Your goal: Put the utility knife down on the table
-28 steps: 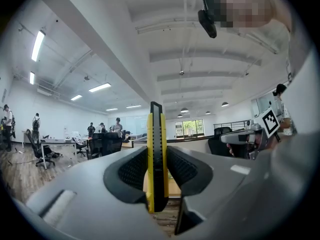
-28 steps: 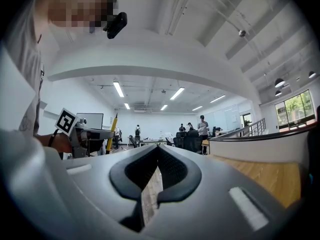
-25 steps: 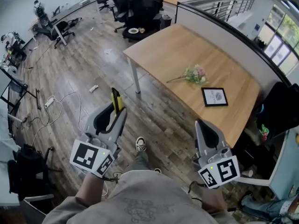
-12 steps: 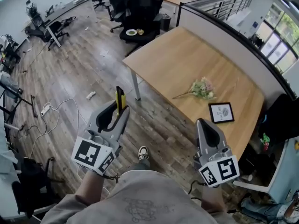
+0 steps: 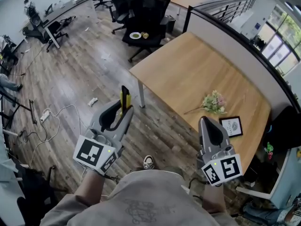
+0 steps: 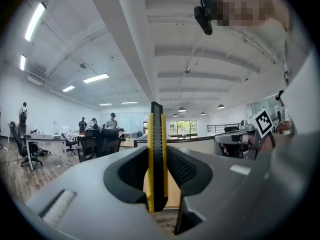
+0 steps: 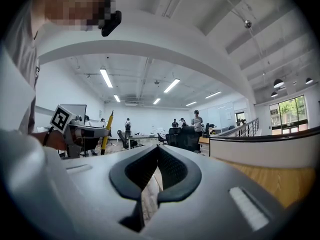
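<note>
A yellow and black utility knife point(image 5: 124, 98) stands upright between the jaws of my left gripper point(image 5: 120, 113), which is shut on it. Both hang above the wooden floor, left of the wooden table point(image 5: 188, 72) and short of its near corner. In the left gripper view the knife point(image 6: 156, 129) rises straight out of the black pads point(image 6: 131, 171). My right gripper point(image 5: 209, 125) is held over the floor near the table's front edge, jaws shut with nothing between them. The right gripper view shows its own jaws point(image 7: 159, 151) shut, and the left gripper with the knife point(image 7: 106, 131) at left.
On the table lie a small bunch of flowers point(image 5: 213, 101) and a black picture frame point(image 5: 231, 126). Its white leg point(image 5: 140, 95) stands at the near corner. Black office chairs point(image 5: 146, 11) stand beyond it. A power strip and cable point(image 5: 45, 117) lie on the floor at left.
The table, flowers and frame have slid down and right in the head view. Both grippers hold the same pose, and the knife stays in the left one.
</note>
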`<act>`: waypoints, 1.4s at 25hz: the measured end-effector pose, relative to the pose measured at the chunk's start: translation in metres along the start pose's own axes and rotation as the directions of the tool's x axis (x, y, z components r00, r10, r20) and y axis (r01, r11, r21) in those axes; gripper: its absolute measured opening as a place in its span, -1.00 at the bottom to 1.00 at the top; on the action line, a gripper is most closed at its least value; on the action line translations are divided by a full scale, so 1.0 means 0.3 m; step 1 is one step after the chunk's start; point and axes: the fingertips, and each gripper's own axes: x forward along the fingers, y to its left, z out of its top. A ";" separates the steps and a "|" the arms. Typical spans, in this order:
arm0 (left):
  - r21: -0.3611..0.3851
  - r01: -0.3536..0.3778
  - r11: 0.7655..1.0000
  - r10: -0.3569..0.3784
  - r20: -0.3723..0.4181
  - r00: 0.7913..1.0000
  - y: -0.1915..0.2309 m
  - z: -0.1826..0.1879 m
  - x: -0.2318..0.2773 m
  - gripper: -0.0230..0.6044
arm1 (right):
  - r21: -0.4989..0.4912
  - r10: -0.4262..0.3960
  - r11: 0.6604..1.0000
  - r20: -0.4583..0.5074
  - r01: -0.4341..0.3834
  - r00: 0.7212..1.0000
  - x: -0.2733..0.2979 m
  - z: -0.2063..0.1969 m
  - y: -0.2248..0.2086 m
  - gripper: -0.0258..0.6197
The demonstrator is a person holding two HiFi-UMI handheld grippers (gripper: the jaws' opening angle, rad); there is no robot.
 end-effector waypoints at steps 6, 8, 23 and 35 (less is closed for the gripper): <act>-0.015 0.020 1.000 -0.020 -0.024 1.000 0.106 -0.027 0.082 -0.56 | 0.022 -0.017 1.000 -0.044 0.018 0.999 0.120 -0.038 -0.030 -0.89; -0.021 0.029 0.999 -0.029 -0.032 0.999 0.125 -0.043 0.125 -0.57 | 0.023 -0.025 0.999 -0.056 0.027 0.998 0.152 -0.052 -0.058 -0.89; 0.016 0.069 0.998 -0.068 -0.068 0.995 0.282 -0.057 0.659 -0.57 | 0.051 -0.065 0.996 -0.067 0.068 0.996 0.514 -0.075 -0.454 -0.89; 0.035 0.084 0.996 -0.080 -0.086 0.993 0.347 -0.004 1.138 -0.57 | 0.081 -0.093 0.992 -0.043 0.096 0.995 0.752 -0.035 -0.848 -0.89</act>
